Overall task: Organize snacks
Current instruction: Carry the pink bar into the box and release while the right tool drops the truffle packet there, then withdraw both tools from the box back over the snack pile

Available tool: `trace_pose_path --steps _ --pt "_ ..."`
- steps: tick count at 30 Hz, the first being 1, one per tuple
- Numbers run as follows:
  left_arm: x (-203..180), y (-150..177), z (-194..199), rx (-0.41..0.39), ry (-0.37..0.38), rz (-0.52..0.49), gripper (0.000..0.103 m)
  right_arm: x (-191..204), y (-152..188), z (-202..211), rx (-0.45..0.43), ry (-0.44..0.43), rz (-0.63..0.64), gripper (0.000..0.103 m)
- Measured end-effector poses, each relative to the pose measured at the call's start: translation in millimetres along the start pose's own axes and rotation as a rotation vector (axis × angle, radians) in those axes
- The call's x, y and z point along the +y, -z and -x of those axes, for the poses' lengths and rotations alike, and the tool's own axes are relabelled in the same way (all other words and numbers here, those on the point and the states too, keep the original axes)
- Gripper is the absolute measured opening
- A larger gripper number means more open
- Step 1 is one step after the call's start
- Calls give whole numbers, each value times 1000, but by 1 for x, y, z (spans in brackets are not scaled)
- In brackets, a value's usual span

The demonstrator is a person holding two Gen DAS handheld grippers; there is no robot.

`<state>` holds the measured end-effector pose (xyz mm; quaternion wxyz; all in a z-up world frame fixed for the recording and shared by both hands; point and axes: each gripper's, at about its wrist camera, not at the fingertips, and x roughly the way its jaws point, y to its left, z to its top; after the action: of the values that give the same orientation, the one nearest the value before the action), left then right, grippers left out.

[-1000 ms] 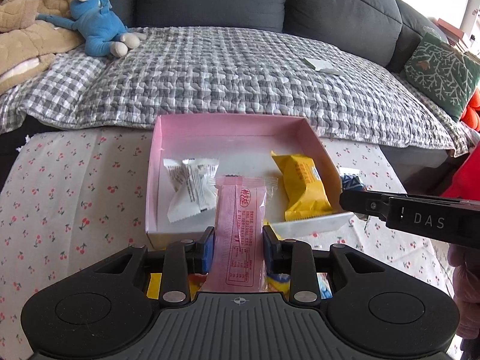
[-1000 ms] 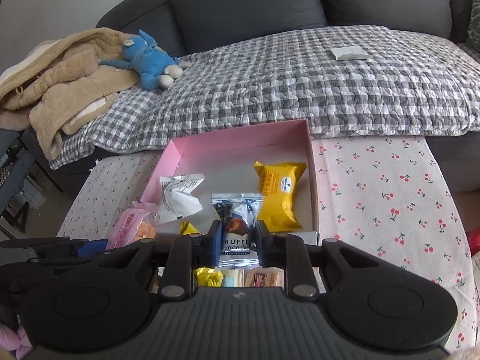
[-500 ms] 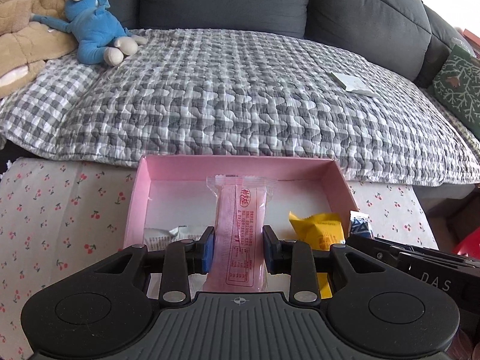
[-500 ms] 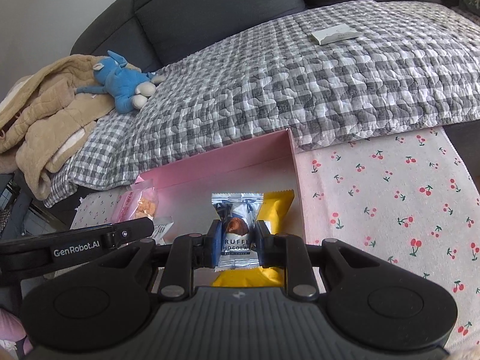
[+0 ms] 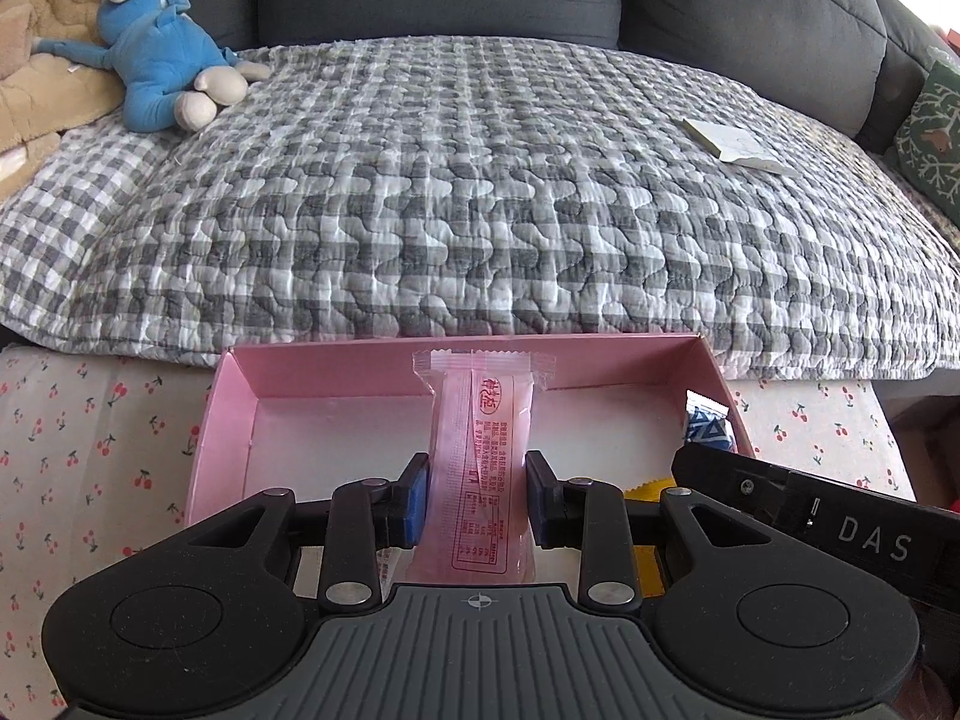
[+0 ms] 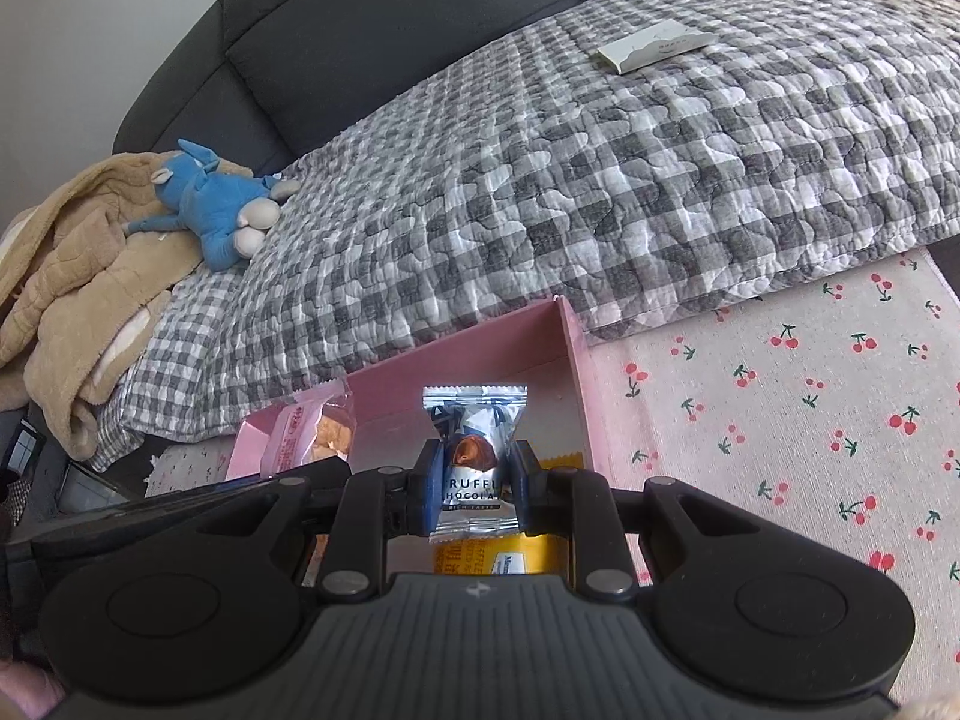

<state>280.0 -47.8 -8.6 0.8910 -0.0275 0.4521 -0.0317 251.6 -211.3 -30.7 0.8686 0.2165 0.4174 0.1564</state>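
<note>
My left gripper (image 5: 477,495) is shut on a pink snack packet (image 5: 483,450) and holds it upright over the open pink box (image 5: 336,360). My right gripper (image 6: 474,489) is shut on a silver truffle chocolate packet (image 6: 474,450) over the same box's (image 6: 573,348) right part. A yellow snack packet (image 6: 522,555) lies in the box under the right gripper. The pink packet also shows at the left of the right wrist view (image 6: 300,438). The chocolate packet's top (image 5: 708,426) shows at the right of the left wrist view.
The box stands on a cherry-print tablecloth (image 6: 810,396) at its far edge. Behind it lies a sofa with a grey checked quilt (image 5: 480,180), a blue plush toy (image 5: 162,54), a tan blanket (image 6: 78,276) and a small white packet (image 5: 735,141).
Both grippers have moved forward and lower over the box with their packets still held. The white packet in the box has dropped out of view.
</note>
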Motion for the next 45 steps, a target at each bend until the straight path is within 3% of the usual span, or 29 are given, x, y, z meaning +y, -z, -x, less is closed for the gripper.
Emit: trace_pose_path --steps 2,3,5,6,11,23,34,45 --pt "0 0 -3 -12 -12 -4 35 -1 -1 0 -10 -4 1 23" --pt "0 0 -4 -13 -18 -16 45 -2 -1 1 -17 -2 -6 25" --pt "-1 0 -5 -14 -38 -28 61 -4 -2 3 -25 -5 -22 40" --pt "-1 1 -4 -23 -43 -30 62 -5 -2 5 -30 -2 -25 48" --pt "2 2 3 -23 -33 -24 65 -7 1 16 -31 8 -25 49" --pt "15 21 37 -18 0 9 75 18 12 57 -40 63 64 64" --pt "33 53 75 -21 33 25 84 41 37 86 -39 66 127 81" --pt "45 85 104 -35 63 9 91 58 63 102 -30 70 166 91"
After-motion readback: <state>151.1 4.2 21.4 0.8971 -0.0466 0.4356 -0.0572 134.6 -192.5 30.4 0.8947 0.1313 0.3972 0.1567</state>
